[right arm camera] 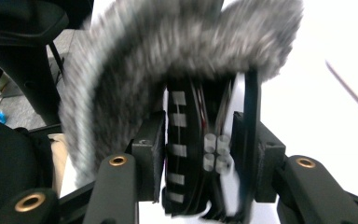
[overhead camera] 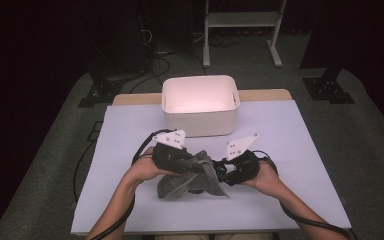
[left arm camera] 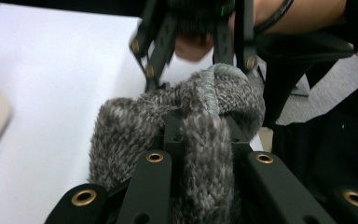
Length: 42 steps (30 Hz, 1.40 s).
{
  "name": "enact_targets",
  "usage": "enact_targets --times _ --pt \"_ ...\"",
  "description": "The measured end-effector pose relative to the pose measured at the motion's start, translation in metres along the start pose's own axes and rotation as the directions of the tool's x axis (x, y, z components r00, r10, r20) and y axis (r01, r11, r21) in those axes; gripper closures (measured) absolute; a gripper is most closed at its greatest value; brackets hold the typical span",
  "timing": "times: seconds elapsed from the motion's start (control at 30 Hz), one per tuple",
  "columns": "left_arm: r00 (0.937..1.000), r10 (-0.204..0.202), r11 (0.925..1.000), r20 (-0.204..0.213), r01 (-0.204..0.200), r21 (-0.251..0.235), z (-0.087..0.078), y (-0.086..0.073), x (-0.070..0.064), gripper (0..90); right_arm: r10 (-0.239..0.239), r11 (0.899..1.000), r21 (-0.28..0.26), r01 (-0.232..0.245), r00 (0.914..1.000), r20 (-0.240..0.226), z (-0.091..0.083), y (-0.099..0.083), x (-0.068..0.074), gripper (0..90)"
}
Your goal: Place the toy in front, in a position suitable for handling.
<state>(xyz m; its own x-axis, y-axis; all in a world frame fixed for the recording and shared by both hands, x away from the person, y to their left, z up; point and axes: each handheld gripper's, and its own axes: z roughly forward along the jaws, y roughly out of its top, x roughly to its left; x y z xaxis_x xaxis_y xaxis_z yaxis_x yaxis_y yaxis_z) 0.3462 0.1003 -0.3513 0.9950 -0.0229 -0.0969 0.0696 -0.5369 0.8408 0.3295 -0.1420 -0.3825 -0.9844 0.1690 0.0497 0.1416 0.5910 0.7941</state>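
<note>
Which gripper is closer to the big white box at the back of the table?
Left. The left gripper sits just in front of the white rectangular plastic bin, slightly to its left. The right gripper is slightly farther back toward the person. Both grip the grey fuzzy knitted cloth.

Bright table, dark surround (blurred close-ups).

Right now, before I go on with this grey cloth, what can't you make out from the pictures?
- High view: the part of the grey cloth under the left gripper and right gripper; both sets of jaws are covered.
- Left gripper view: its jaw tips, buried in cloth.
- Right gripper view: motion blur smears the cloth, so its shape and what it is are unclear.
- High view: the white bin floor, washed out by glare.
</note>
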Motion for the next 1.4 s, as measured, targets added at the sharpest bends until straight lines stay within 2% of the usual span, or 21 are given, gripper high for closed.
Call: enact_targets --times 0.07,0.13,0.23,0.43,0.6,0.8,0.93,0.97,1.03,1.13,1.3,1.4 --pt "0.9999 -0.005 0.9998 0.010 0.005 0.021 0.008 -0.001 0.001 77.4 0.002 1.000 -0.004 -0.002 1.0000 0.009 -0.010 -0.001 0.001 55.3" --pt "0.9994 -0.017 0.9997 0.029 0.016 0.020 0.015 -0.004 0.002 77.4 -0.011 1.000 0.027 0.010 0.9997 0.021 -0.013 -0.004 0.002 55.5" --pt "0.9992 -0.017 0.9991 0.035 0.016 0.038 0.022 -0.007 0.003 77.4 -0.010 0.998 0.056 0.009 0.9998 0.018 -0.016 -0.012 0.002 56.4" --pt "0.9987 -0.034 0.9958 0.038 0.031 0.086 0.030 -0.015 0.004 77.2 -0.003 0.996 0.086 0.003 1.0000 0.006 -0.021 -0.029 0.003 56.8" --pt "0.9977 -0.052 0.9946 0.043 0.047 0.092 0.034 -0.022 0.003 76.9 0.020 0.996 0.089 -0.020 0.9998 -0.002 -0.022 -0.045 0.002 56.8" --pt "0.9976 -0.046 0.9947 0.052 0.041 0.094 0.043 -0.025 0.000 77.0 0.041 0.994 0.100 -0.041 0.9991 0.007 -0.022 -0.069 0.007 56.7" --pt "0.9975 -0.030 0.9928 0.064 0.022 0.118 0.050 -0.021 -0.001 76.9 0.045 0.994 0.100 -0.046 0.9989 0.016 -0.021 -0.078 0.009 55.8" --pt "0.9972 -0.031 0.9918 0.069 0.022 0.126 0.050 -0.020 -0.001 76.9 0.051 0.994 0.095 -0.052 0.9986 0.017 -0.021 -0.079 0.010 55.3" --pt "0.9969 -0.030 0.9915 0.072 0.021 0.128 0.051 -0.019 -0.001 76.8 0.045 0.994 0.098 -0.048 0.9984 0.034 -0.021 -0.079 0.010 45.8" --pt "0.9971 -0.027 0.9908 0.072 0.017 0.135 0.051 -0.019 -0.001 76.8 0.053 0.995 0.089 -0.055 0.9983 0.025 -0.020 -0.077 0.009 46.9" --pt "0.9966 -0.022 0.9908 0.079 0.012 0.135 0.050 -0.019 -0.003 76.8 0.011 0.993 0.114 -0.012 0.9999 0.012 -0.007 -0.063 0.011 46.5" --pt "0.9967 -0.015 0.9911 0.079 0.005 0.133 0.045 -0.020 -0.005 76.9 -0.029 0.988 0.149 0.028 0.9996 0.004 0.004 -0.054 0.011 46.3"
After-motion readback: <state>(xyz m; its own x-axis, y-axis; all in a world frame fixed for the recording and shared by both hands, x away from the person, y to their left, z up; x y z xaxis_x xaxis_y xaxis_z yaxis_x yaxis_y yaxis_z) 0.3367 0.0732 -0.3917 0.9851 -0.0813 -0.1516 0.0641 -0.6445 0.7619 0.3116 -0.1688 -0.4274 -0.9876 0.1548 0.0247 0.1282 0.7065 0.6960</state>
